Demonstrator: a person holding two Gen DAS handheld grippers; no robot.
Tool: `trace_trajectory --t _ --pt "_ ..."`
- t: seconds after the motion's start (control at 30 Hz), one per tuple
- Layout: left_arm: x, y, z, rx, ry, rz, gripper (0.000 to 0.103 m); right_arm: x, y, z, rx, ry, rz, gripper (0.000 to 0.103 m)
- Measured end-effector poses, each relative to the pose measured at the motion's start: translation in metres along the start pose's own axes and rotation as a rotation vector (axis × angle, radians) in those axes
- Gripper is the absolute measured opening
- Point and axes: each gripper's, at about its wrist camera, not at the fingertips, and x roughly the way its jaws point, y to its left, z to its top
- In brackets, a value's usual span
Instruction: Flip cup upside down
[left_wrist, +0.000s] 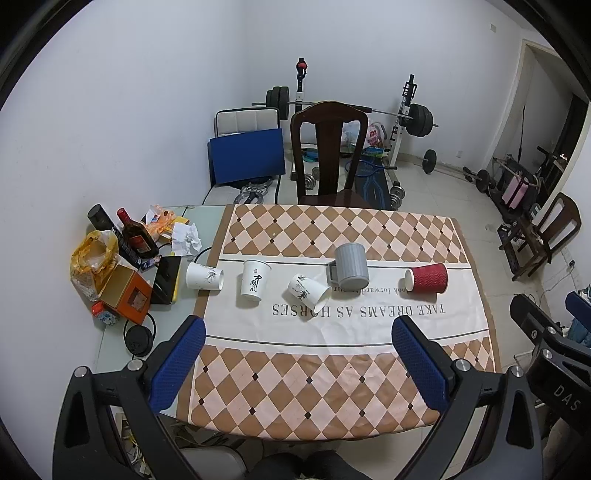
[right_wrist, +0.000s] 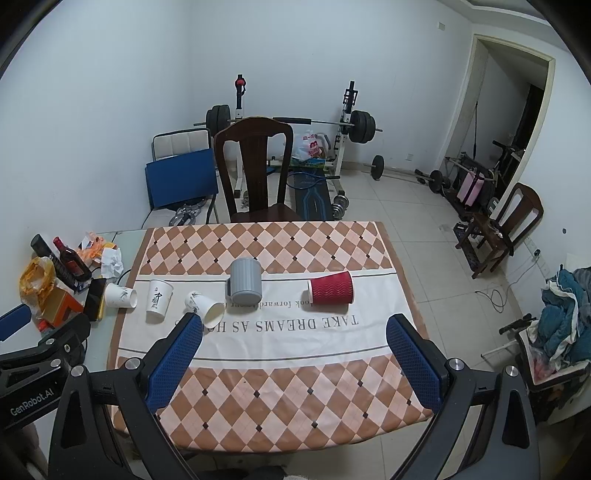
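Checkered tablecloth (left_wrist: 332, 387) carries five cups in a row. Step: approach, nothing grasped. Left gripper (left_wrist: 299, 354) and right gripper (right_wrist: 295, 350) both spread wide, empty. Likely target, red ribbed paper cup (right_wrist: 330, 288), lies sideways; next needs a grasp across its body.

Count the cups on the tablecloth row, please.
5, left to right: white paper cup on its side at the cloth's left edge, upright white cup, tipped white cup, grey mug, red cup on its side. None seems hidden.
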Motion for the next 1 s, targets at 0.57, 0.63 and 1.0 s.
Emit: trace_trajectory --t 0.57,0.63,1.0 --pt "0.074 0.020 -0.012 -0.082 0.095 0.143 0.103 0.090 0.019 -0.008 -0.056 0.157 0.039 0.102" --pt "0.101 0.031 -0.022 -0.089 0.143 0.180 0.103 0.123 0.028 -0.019 -0.085 0.204 0.048 0.102" --pt "0.256 0.098 -0.054 -0.137 0.392 0.154 0.103 0.313 0.074 -0.093 -0.162 0.490 -0.004 0.101"
